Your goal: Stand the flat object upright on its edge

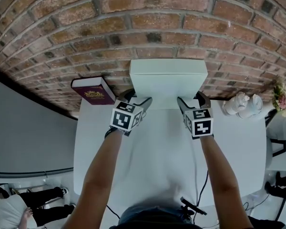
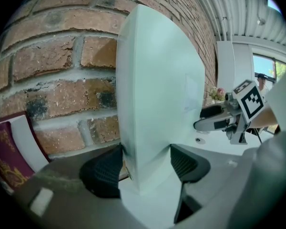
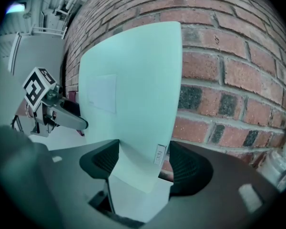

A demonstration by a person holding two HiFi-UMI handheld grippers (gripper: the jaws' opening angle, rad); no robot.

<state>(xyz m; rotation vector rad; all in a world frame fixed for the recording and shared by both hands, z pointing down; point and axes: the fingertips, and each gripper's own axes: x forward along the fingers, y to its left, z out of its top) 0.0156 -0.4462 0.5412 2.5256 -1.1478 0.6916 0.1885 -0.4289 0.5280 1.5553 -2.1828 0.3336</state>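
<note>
A flat white box (image 1: 168,82) stands upright on its long edge on the white table (image 1: 152,161), close against the brick wall (image 1: 148,27). My left gripper (image 1: 136,99) clamps its lower left corner, and my right gripper (image 1: 193,100) clamps its lower right corner. In the left gripper view the box (image 2: 157,94) rises between the black pads of the left gripper (image 2: 145,168), which touch both faces. In the right gripper view the box (image 3: 133,94) sits the same way in the right gripper (image 3: 140,163), with a small label by the right pad.
A maroon book (image 1: 93,90) with a gold crest lies by the wall to the left of the box. White ceramic pieces (image 1: 242,105) and a small bunch of flowers (image 1: 281,98) stand at the table's right end. A black cable clip (image 1: 193,206) hangs near the front edge.
</note>
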